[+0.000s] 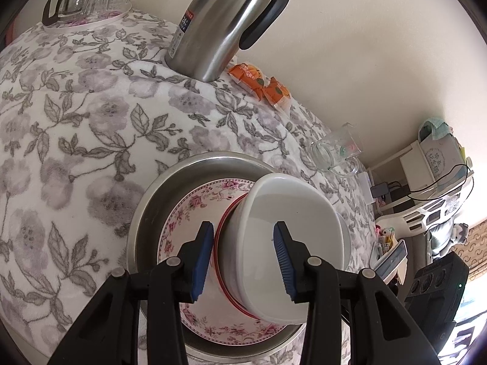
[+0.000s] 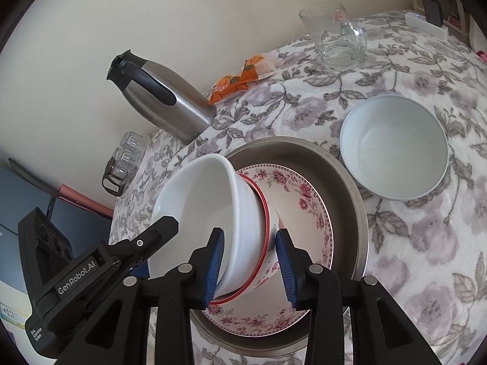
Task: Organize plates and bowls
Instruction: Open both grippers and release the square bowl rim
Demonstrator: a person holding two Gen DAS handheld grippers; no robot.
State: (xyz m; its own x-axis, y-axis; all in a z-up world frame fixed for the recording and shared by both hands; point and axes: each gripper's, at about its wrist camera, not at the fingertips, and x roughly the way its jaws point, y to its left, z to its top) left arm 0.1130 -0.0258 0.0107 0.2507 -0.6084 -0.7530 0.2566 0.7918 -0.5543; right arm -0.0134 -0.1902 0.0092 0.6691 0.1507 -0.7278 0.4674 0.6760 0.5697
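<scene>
Left wrist view first: we see our left gripper (image 1: 243,254) with its ribbed blue pads set on either side of the wall of a glossy white bowl (image 1: 286,243), one pad outside by the red-rimmed bowl (image 1: 225,273) beneath it, the other inside the white hollow; whether the pads actually press the wall we cannot tell. The white bowl is tipped on its side, nested in the red-rimmed bowl, and both sit on a round plate with a pink flower border (image 1: 188,213), which lies in a shallow dull steel pan (image 1: 152,200). Ahead of the jaws the fleecy flowered cloth (image 1: 76,121) spreads soft and bare up to a tall brushed-steel jug with a black handle (image 1: 222,27). In the right wrist view our right gripper (image 2: 249,266) straddles the stacked bowl walls, its left pad inside the white bowl (image 2: 207,206) and its right pad outside the red-rimmed bowl (image 2: 268,222), jaws spread about them; contact is unclear. To the right of these jaws, just past the pan's rim (image 2: 350,176), a second white bowl (image 2: 395,149) stands upright on the cloth, and beyond it a clear glass mug (image 2: 334,39), with open cloth between.
</scene>
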